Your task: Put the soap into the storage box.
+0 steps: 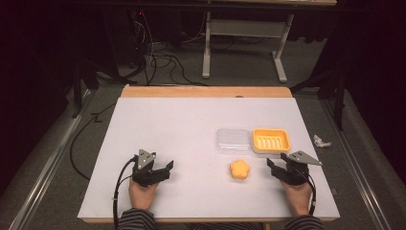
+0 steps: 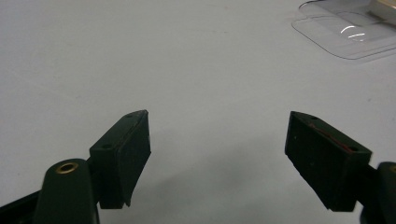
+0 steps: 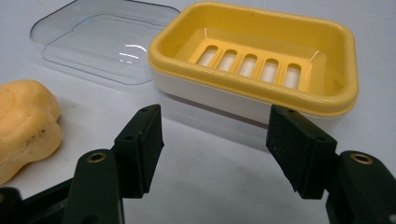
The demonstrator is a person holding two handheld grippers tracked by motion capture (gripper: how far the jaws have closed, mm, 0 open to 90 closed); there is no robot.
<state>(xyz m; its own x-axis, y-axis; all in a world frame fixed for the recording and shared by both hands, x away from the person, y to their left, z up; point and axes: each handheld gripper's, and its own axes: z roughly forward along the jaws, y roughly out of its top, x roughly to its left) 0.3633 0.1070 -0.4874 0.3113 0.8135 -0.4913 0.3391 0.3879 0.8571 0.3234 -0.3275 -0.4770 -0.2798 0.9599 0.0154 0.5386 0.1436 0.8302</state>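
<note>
The left claw (image 2: pixel 217 140) and the right claw (image 3: pixel 215 135) are spread and empty. If pinched off-centre, the soap (image 3: pixel 25 121) near the dish (image 3: pixel 327 100) could be squeezed out.

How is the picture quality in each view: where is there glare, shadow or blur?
High view: evenly lit white table, dark surroundings, slightly soft. Left gripper view: a glare streak on the clear plastic lid; the near jaws are blurred and a faint shadow lies under them. Right gripper view: small highlights on the yellow soap dish; the orange flower-shaped soap is soft at the edge.
</note>
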